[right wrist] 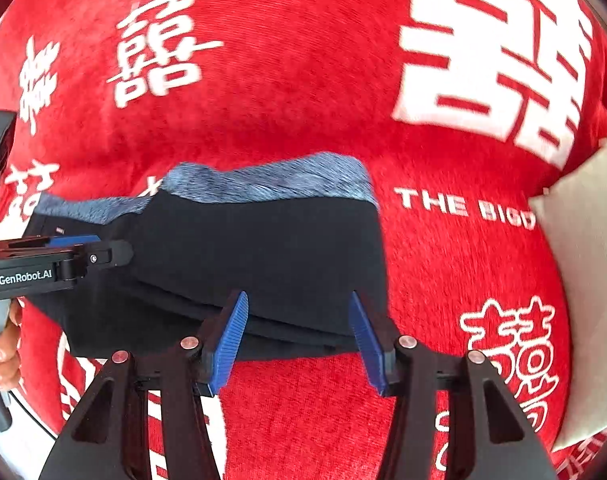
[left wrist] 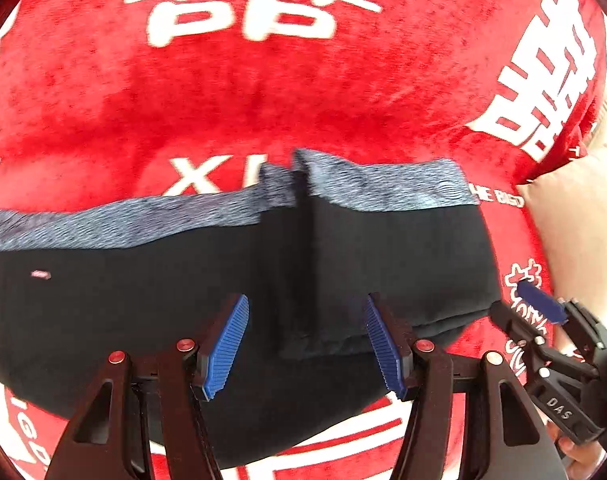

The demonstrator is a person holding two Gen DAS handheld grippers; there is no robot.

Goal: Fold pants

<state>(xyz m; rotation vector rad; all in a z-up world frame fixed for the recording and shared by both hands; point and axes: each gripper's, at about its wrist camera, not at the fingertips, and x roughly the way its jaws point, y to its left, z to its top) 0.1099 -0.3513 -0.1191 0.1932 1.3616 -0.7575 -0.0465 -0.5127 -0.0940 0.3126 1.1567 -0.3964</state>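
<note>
Red fuzzy blanket with white letters [left wrist: 263, 92], folded black pants with a grey waistband [left wrist: 183, 300] on it, your left hand-held gripper [left wrist: 305, 344] and right hand-held gripper [right wrist: 299, 340] both released above the pants.

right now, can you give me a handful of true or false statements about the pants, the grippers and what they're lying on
1. The pants are black with a blue-grey waistband. True.
2. The pants lie on a plain green sheet. False: they lie on a red cloth printed with white characters.
3. The right gripper is clamped on the waistband. False: its jaws stand apart over the pants' near edge, gripping nothing.
4. The left gripper is open above the black fabric. True.
5. A beige cushion sits at the right edge of the cloth. True.
6. The pants are spread out full length. False: layers are stacked at the near edge.
</note>
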